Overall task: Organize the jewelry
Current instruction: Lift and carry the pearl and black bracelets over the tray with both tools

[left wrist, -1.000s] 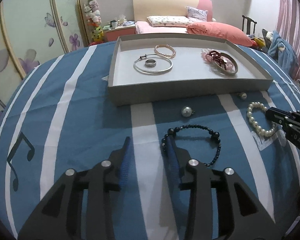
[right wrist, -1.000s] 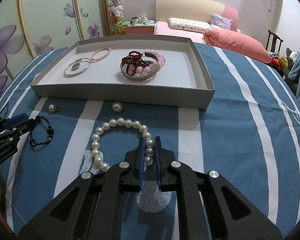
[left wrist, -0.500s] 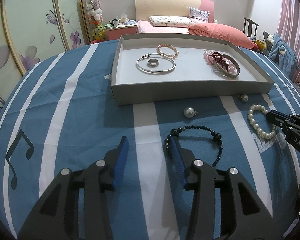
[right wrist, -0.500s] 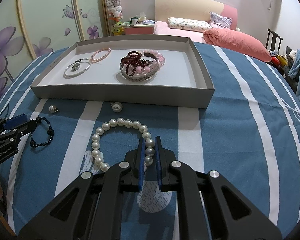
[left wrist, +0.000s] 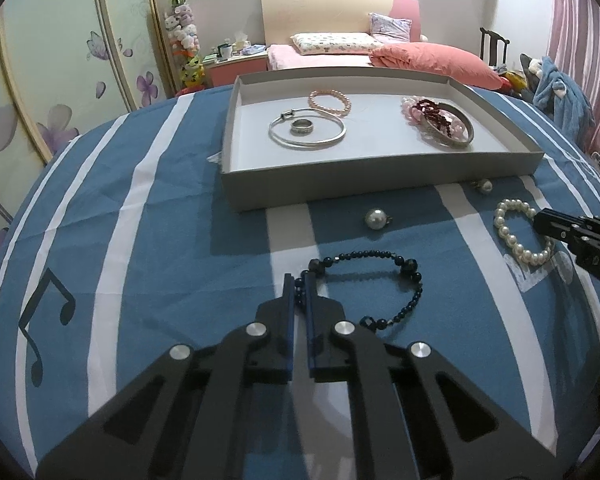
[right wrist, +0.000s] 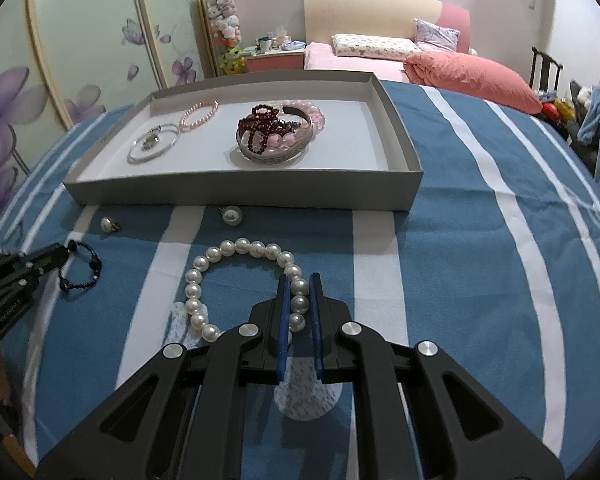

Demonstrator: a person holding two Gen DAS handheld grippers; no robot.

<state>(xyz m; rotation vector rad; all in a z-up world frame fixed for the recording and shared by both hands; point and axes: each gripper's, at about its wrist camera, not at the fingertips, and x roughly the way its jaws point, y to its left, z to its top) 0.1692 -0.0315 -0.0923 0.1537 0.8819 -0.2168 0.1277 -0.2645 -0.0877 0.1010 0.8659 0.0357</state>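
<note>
A: Quick pass, left to right. What's on your left side?

B: My left claw (left wrist: 299,283) is clamped on the dark bead bracelet (left wrist: 404,270), pinching its near-left end; the rest of the loop lies on the blue striped cloth (left wrist: 172,240) covering the bench.

A: Anything loose?

B: One pearl earring (left wrist: 375,219) just ahead of that bracelet, and a second pearl earring (left wrist: 485,186) further right, right by the tray's front wall. Both on the cloth, outside the tray.

A: Tray contents?

B: Grey tray (left wrist: 340,184), far side of the cloth. Left part: silver bangle (left wrist: 307,133) with a ring (left wrist: 302,127) lying inside it, pink bead bracelet (left wrist: 329,101) just behind. Right part: wide silver cuff (right wrist: 276,148) with a dark red bead string (right wrist: 260,124) and pink beads heaped on it.

A: Right side?

B: My right claw (right wrist: 299,292) is closed narrow on the white pearl bracelet (right wrist: 236,272), gripping the right side of the loop. Bracelet's flat on the cloth, near the tray front, well right of the dark one.
</note>
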